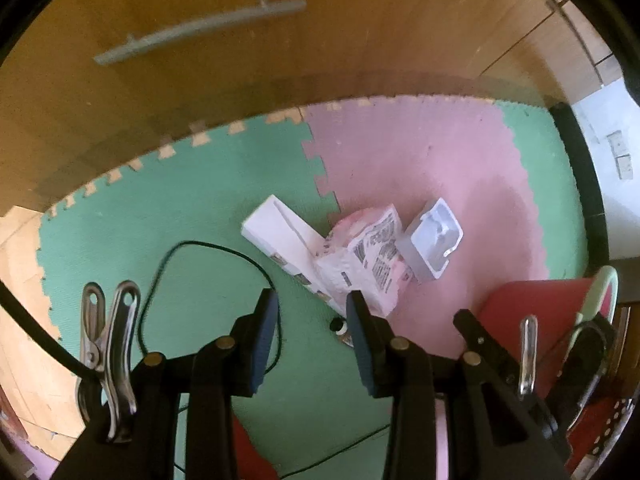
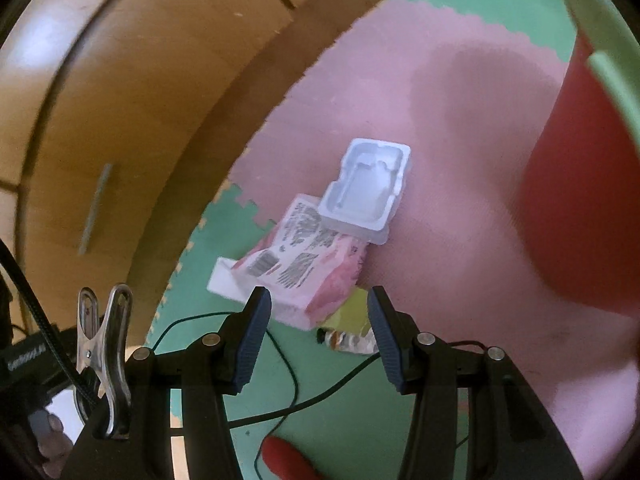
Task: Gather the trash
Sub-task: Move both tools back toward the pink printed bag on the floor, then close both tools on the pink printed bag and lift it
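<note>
Left wrist view: the left gripper (image 1: 312, 320) hangs over the mat (image 1: 192, 208), fingers apart with nothing between them. The trash lies in a heap across the toothed seam where the green tile meets the pink one, well in from the mat's edges. A flat white box (image 1: 276, 236) sits on the green side, a crumpled pink wrapper (image 1: 368, 256) printed with black text leans over its end, and a clear plastic tray (image 1: 432, 240) rests on the pink side, touching the wrapper. A thin green wire (image 1: 160, 264) loops on the mat just beside the left finger. All three pieces look light. The wrapper is soft and will crush, so any pinch on a fold should hold. The box is stiff card, best taken across its narrow edge. The tray is thin, springy and probably slick, so its rim is the place to grip.

Right wrist view: the right gripper (image 2: 318, 320) also has its fingers apart and holds nothing, with the near end of the wrapper (image 2: 312, 264) showing in the gap beyond them. The tray (image 2: 366, 192) shows its moulded hollow and overlaps the wrapper's far end. Only here does a yellow scrap (image 2: 352, 316) appear under the wrapper, and a small tube (image 2: 344, 340) beside it shows more fully. The box (image 2: 224, 280) is mostly covered. A red bin (image 2: 584, 184) with a green rim fills the right side; the left view catches only part of it.
</note>
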`<state>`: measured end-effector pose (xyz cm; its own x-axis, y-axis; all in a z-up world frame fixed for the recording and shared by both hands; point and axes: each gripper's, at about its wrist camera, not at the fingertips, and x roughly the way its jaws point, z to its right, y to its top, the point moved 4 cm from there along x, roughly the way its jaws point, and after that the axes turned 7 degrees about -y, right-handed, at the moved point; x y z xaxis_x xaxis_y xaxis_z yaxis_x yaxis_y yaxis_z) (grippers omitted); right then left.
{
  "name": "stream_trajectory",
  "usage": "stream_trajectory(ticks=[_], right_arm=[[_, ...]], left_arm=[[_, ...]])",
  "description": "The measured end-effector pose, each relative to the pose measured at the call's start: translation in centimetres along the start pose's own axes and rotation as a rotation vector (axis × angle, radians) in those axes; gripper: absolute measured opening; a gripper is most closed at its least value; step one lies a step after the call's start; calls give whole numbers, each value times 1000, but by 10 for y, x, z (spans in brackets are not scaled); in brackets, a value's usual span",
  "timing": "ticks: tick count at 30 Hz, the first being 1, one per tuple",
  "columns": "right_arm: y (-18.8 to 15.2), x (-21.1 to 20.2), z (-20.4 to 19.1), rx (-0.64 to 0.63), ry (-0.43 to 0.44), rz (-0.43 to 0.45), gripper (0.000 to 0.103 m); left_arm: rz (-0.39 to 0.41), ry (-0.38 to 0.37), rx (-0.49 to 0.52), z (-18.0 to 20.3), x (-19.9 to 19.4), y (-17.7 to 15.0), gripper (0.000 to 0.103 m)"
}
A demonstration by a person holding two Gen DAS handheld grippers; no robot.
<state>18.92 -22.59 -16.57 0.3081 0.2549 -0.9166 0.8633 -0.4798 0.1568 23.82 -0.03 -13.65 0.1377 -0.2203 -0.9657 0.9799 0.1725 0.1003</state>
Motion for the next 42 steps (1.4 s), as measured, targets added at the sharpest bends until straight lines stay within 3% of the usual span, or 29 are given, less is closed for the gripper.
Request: stream_trajectory(ticks=[5, 14, 20, 25, 27, 29, 32, 36, 42], right_arm=[[5, 46, 24, 159, 48, -68, 51], [19, 101, 39, 220, 101, -122, 51], [28, 130, 30, 169, 121, -132, 51], [24, 150, 28, 179, 130, -173, 51], [21, 153, 31, 195, 127, -179, 40], [20, 153, 31, 196, 164, -185, 23], [17, 147, 27, 177, 160, -179, 18], [15, 134, 21, 158, 174, -158, 11], [9, 105, 12, 148, 224, -144, 9]], left_arm=[[-77, -28, -18, 1, 43, 11, 43], [-105, -102, -4, 5, 89, 30, 56], [-152, -43, 73, 6, 123, 24, 56], [-174, -43, 48, 2, 139, 19, 56], [-176, -54, 41, 1, 141, 17, 53], [-174, -57, 47, 1, 140, 17, 40], [-183, -80, 79, 4, 137, 15, 25], [-169, -105, 121, 10, 123, 15, 19], [-146, -122, 134, 9, 83, 20, 14]])
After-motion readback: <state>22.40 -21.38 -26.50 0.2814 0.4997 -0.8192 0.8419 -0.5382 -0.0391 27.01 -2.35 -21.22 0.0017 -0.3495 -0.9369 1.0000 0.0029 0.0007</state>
